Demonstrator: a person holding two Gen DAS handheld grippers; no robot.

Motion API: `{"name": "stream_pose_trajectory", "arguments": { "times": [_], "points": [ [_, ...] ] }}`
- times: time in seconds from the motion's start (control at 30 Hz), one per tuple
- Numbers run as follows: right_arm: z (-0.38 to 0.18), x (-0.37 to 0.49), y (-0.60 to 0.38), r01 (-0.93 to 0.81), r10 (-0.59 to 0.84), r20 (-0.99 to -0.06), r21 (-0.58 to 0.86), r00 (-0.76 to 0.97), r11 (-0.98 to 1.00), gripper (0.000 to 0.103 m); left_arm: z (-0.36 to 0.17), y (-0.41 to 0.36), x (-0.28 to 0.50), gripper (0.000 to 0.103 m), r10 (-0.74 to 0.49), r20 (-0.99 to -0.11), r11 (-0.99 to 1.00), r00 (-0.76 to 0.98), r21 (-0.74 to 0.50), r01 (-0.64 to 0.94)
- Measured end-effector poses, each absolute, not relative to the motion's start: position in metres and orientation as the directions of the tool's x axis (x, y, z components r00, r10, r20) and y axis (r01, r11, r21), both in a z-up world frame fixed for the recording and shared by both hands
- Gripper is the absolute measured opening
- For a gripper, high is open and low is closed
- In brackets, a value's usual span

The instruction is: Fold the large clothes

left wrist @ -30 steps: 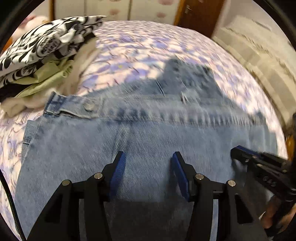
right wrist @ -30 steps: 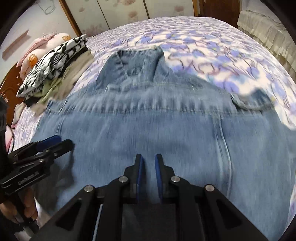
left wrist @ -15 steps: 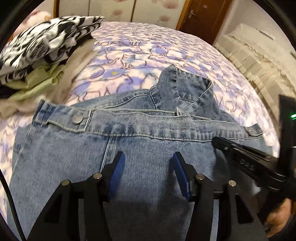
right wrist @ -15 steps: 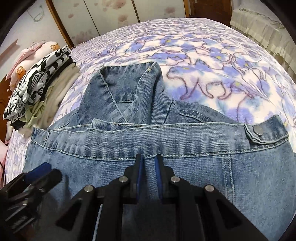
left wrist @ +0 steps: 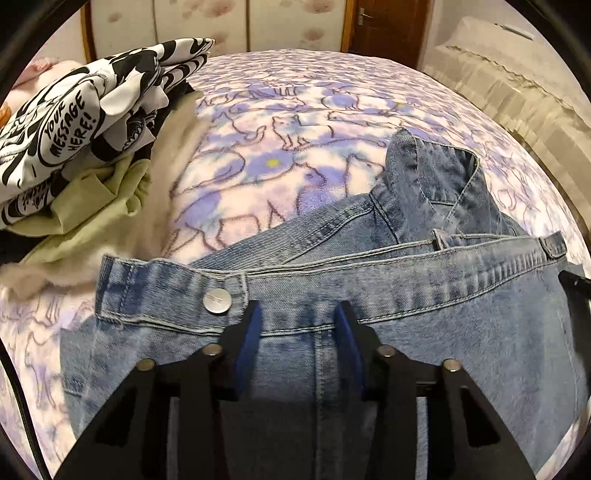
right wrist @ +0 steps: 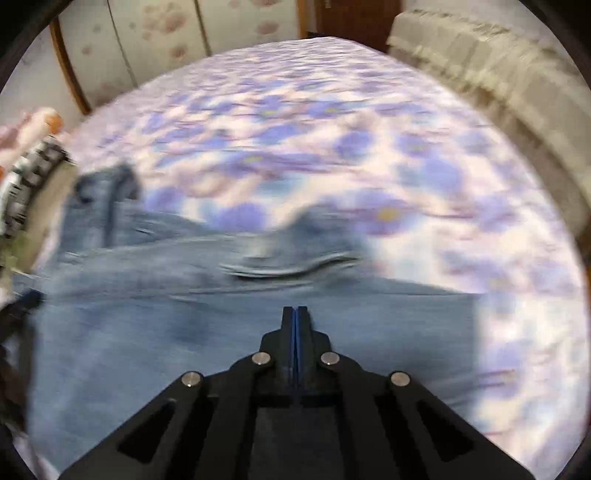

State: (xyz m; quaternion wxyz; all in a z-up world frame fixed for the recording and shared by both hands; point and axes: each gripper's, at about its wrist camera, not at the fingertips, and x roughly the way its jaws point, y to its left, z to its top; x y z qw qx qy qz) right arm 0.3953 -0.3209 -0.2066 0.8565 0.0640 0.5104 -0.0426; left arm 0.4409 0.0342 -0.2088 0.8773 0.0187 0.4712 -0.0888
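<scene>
A light-blue denim jacket (left wrist: 443, 314) lies folded on the bed, its collar (left wrist: 432, 173) standing up at the far side. Its hem band with a metal button (left wrist: 218, 299) runs across just ahead of my left gripper (left wrist: 297, 321). That gripper's jaws are closing over the band, with denim under and between the blue pads, which do not press on it. In the blurred right wrist view, my right gripper (right wrist: 295, 314) is shut with nothing between its fingers, above the jacket (right wrist: 184, 332) near its right edge. Its tip (left wrist: 574, 282) shows at the far right of the left wrist view.
A pile of folded clothes (left wrist: 92, 122), black-and-white print over green and beige, sits at the left, touching the jacket's corner. The purple cat-pattern bedspread (left wrist: 295, 110) stretches beyond. A beige covered bench (left wrist: 517, 92) lines the right side, and a brown door (left wrist: 384, 22) is behind.
My left gripper came up to the hem band and its jaws narrowed. My right gripper swung right along the jacket and shut fully, nearly leaving the left wrist view.
</scene>
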Motion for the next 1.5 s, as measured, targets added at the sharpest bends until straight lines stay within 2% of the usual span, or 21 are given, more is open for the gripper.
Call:
{"name": "stream_pose_trajectory", "arguments": {
  "times": [0.07,0.23,0.3,0.4,0.43,0.47,0.8,1.07,1.5],
  "points": [
    [-0.207,0.390,-0.333,0.147,0.029,-0.881,0.111,0.473,0.983,0.000,-0.208,0.034,0.441,0.040,-0.142,-0.831,0.981,0.538,-0.046,0.189],
    [-0.203,0.385,-0.322,0.139,-0.029,-0.885,0.041,0.465,0.989,0.000,-0.202,0.043,0.439,0.040,-0.188,-0.848,0.976,0.496,-0.107,0.188],
    [-0.200,0.384,-0.319,0.148,-0.031,-0.886,0.042,0.462,0.988,0.003,-0.200,0.043,0.437,0.041,-0.185,-0.862,0.976,0.473,-0.103,0.193],
    [-0.193,0.381,-0.315,0.167,-0.022,-0.891,0.061,0.454,0.984,0.004,-0.191,0.042,0.429,0.054,-0.165,-0.871,0.975,0.464,-0.072,0.212],
    [-0.188,0.377,-0.312,0.168,-0.005,-0.889,0.081,0.458,0.983,0.004,-0.187,0.043,0.424,0.063,-0.156,-0.868,0.975,0.471,-0.060,0.212],
    [-0.186,0.375,-0.310,0.168,0.001,-0.888,0.088,0.460,0.982,0.004,-0.183,0.044,0.419,0.065,-0.151,-0.864,0.976,0.480,-0.052,0.213],
    [-0.161,0.329,-0.266,0.186,0.075,-0.874,0.185,0.480,0.965,0.004,-0.157,0.054,0.383,0.066,-0.145,-0.884,0.983,0.444,-0.078,0.166],
    [-0.150,0.297,-0.229,0.142,0.108,-0.878,0.195,0.466,0.970,0.004,-0.150,0.069,0.343,0.066,-0.165,-0.903,0.986,0.397,-0.142,0.087],
    [-0.148,0.252,-0.180,0.061,0.143,-0.877,0.192,0.458,0.980,0.004,-0.178,0.091,0.276,0.067,-0.242,-0.920,0.959,0.309,-0.275,-0.069]
  ]
}}
